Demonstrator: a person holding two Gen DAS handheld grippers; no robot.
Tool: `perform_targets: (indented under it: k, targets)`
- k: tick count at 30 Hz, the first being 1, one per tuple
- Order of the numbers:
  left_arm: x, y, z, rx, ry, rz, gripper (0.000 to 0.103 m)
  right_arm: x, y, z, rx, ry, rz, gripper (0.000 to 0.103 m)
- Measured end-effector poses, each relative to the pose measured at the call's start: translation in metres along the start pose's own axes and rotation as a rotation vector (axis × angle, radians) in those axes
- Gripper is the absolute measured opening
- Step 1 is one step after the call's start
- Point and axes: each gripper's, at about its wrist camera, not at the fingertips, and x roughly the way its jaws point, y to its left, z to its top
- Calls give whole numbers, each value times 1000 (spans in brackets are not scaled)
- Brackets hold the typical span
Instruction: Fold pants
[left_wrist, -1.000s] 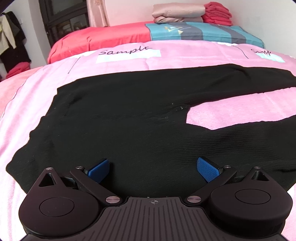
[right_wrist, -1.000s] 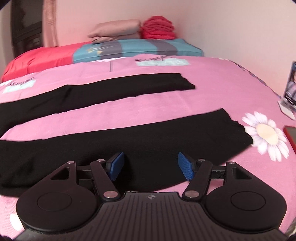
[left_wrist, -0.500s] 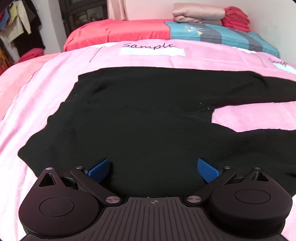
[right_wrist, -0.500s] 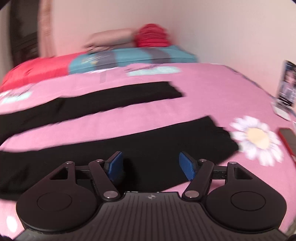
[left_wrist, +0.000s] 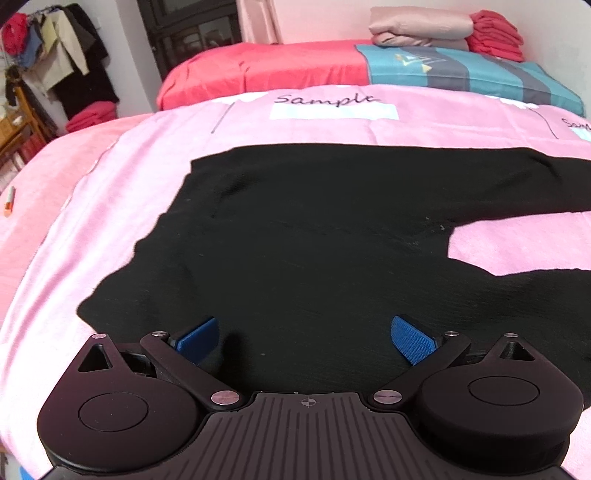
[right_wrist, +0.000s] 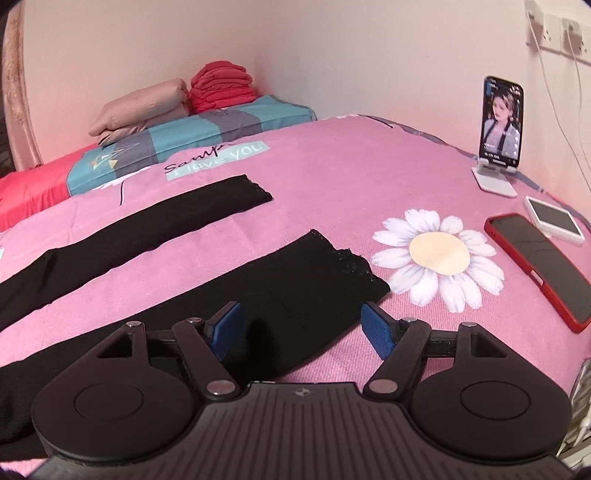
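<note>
Black pants (left_wrist: 314, 240) lie spread flat on a pink bedspread (left_wrist: 332, 125). In the left wrist view I see the waist and seat, with the legs running off right. My left gripper (left_wrist: 304, 338) is open and empty, just above the near waist part. In the right wrist view both legs lie apart: the far leg (right_wrist: 166, 210) and the near leg (right_wrist: 295, 280) with its cuff toward the daisy print. My right gripper (right_wrist: 301, 330) is open and empty over the near leg close to its cuff.
A red-cased phone (right_wrist: 543, 258), a white device (right_wrist: 554, 219) and a phone on a stand (right_wrist: 500, 129) sit at the bed's right edge. Folded pink and red laundry (right_wrist: 177, 101) lies on pillows by the far wall. Clothes (left_wrist: 55, 55) hang at far left.
The left gripper has swung left, toward the waist end of the pants. The right gripper has swung right toward the near leg's cuff. Both stay open.
</note>
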Motion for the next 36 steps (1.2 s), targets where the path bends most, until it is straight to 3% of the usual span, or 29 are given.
perform_targets:
  k: [11,14,19,23,31,33,35,36]
  targets:
    - [-5,20,-4,-69,17,44,103,-14,15,-6,-61,5,85,77]
    - [-14,46,-15,-170,32,-17,103,-19,8,-9,-18,88,209,78]
    - [-20,96,-40,-365,135,-176,103,-25,-17,-16,149,267,439,78]
    - [-13,108,-45,-430,157,-222,103,-19,-24,-18,209,323,462,79]
    - [12,109,-22,-503,106,-338,103,1,-17,-8,268,307,492,80]
    - [15,114,-22,-538,93,-365,103,5,-19,-8,284,296,491,76]
    - [15,117,-24,-563,77,-381,103,6,-18,-9,274,279,471,64]
    - [15,118,-25,-572,69,-377,103,6,-17,-10,259,268,456,51]
